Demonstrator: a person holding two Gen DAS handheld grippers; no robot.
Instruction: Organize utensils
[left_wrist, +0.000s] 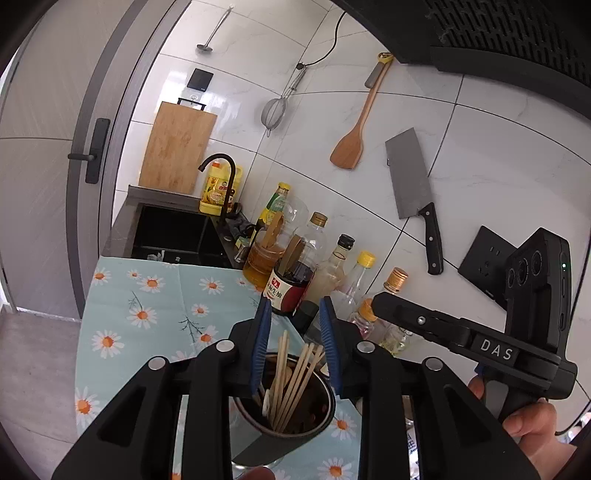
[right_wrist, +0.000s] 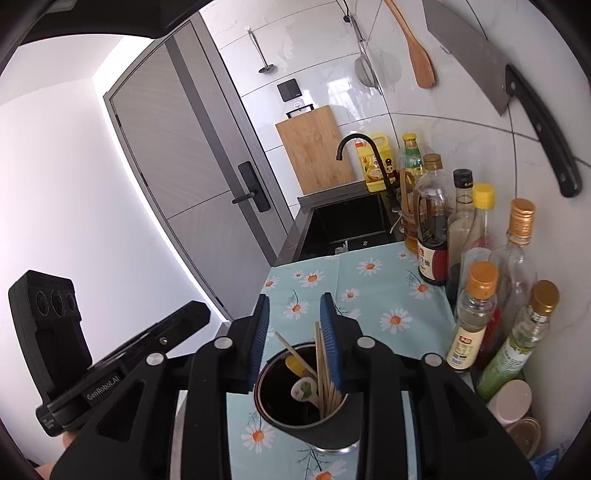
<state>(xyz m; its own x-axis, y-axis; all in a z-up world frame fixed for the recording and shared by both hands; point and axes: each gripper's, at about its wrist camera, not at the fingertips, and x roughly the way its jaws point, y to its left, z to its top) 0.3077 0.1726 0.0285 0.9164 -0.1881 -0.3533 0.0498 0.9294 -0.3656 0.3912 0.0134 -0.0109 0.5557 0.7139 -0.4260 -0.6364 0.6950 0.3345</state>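
Observation:
A dark round utensil holder (left_wrist: 291, 437) stands on the daisy-print cloth (left_wrist: 147, 306). It holds several wooden chopsticks (left_wrist: 295, 380) and a white spoon. My left gripper (left_wrist: 295, 314) is open above the holder, with nothing between its blue pads. In the right wrist view the same holder (right_wrist: 314, 424) shows with chopsticks (right_wrist: 325, 376), a white spoon (right_wrist: 304, 391) and a yellow-handled piece. My right gripper (right_wrist: 295, 310) is open just above it, its right pad close beside the chopsticks. Each gripper shows in the other's view, the right one (left_wrist: 480, 343) and the left one (right_wrist: 110, 354).
Several sauce and oil bottles (right_wrist: 476, 314) line the wall on the right. A black sink (right_wrist: 347, 225) with a black tap lies beyond the cloth. A cleaver (left_wrist: 413, 184), wooden spatula (left_wrist: 354, 129), strainer (left_wrist: 275, 110) and cutting board (left_wrist: 177, 147) are on the tiled wall.

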